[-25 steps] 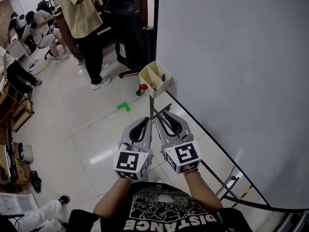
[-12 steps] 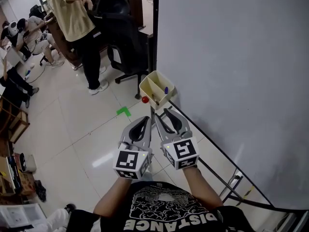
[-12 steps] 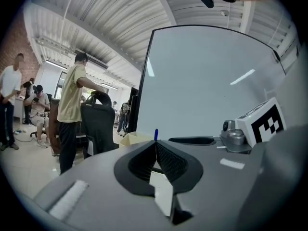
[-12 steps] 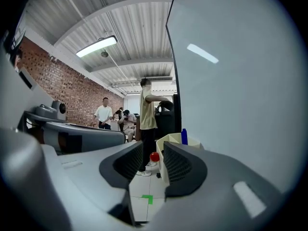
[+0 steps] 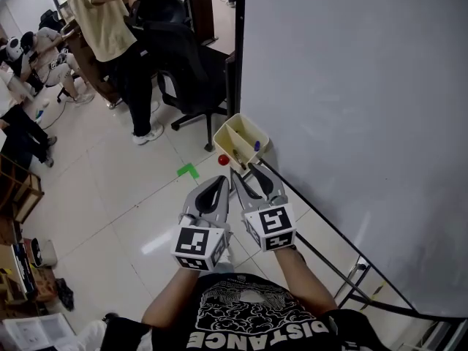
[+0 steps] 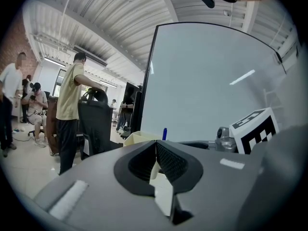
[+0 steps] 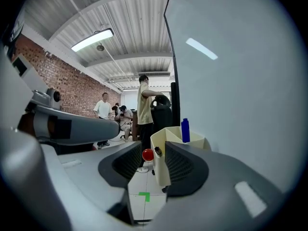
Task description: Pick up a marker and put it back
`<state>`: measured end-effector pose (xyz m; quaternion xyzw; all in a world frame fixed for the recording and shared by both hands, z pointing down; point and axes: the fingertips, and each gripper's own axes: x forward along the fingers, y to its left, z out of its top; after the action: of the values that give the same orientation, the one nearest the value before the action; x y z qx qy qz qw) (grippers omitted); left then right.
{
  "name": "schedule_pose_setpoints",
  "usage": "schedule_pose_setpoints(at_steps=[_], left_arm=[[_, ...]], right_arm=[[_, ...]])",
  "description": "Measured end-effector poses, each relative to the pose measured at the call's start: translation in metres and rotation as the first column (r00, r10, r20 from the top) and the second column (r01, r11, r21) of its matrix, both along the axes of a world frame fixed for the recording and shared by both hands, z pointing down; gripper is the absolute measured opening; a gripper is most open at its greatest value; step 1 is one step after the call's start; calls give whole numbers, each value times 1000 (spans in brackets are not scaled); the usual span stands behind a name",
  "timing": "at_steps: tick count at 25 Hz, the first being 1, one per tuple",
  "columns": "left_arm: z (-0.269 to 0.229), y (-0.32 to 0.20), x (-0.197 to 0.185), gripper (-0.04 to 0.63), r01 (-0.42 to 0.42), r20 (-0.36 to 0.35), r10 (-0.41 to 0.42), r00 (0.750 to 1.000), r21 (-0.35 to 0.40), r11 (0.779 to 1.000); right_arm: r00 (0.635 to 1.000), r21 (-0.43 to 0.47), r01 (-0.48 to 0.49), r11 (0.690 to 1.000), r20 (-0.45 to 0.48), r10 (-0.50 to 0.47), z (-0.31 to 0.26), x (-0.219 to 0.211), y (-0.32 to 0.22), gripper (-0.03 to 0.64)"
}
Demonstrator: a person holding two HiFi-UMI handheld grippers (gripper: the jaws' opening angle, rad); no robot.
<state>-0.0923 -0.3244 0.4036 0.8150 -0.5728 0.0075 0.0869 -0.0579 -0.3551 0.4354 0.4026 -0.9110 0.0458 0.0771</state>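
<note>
A cream holder [image 5: 235, 131] hangs at the whiteboard's lower left corner, with a blue marker [image 5: 256, 145] standing in it and a red ball [image 5: 223, 160] beside it. In the right gripper view the blue marker [image 7: 185, 130] rises from the holder [image 7: 174, 137], and a dark marker tip [image 7: 157, 151] shows at its near wall. My right gripper [image 5: 246, 172] is just short of the holder and open. Its jaws have just been opening, and nothing is gripped between them [image 7: 153, 150]. My left gripper [image 5: 220, 183] is level beside it, shut and empty [image 6: 155, 144].
The whiteboard [image 5: 351, 108] fills the right side, its stand's legs [image 5: 344, 269] running along the floor. A black office chair [image 5: 183, 64] and a person in a yellow shirt [image 5: 102, 20] are behind the holder. A green tape mark [image 5: 189, 170] lies on the tiled floor.
Both grippers have moved forward toward the holder, which now sits closer to their tips. The right jaws stand wider apart than before.
</note>
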Motion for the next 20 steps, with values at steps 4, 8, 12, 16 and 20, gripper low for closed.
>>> schedule_pose_setpoints(at_steps=[4,8,12,16,20], left_arm=[[2,-2,-22,6,4,-3,-4,1000,-10,1000],[-1,-3,-30,6,3,-3,-4,1000,-15,1000],[3,-5,-31,6,-3,-3,3,1000,-21,1000],[7,-7,-33,6,-10,-3,10,1000,-23,1000],[7,-7,-35,6,-16,-4,16,1000,-27,1000]], right_arm=[[999,-3,-27,1000,-32,27,6,-16,-6,121],[997,15,-55,998,-46,55,2,-19,-9,98],[994,26,-89,996,-62,90,5,-17,-14,46],[992,31,-108,994,-68,110,8,-15,-16,34],[990,38,-114,993,-76,117,8,-16,-15,34]])
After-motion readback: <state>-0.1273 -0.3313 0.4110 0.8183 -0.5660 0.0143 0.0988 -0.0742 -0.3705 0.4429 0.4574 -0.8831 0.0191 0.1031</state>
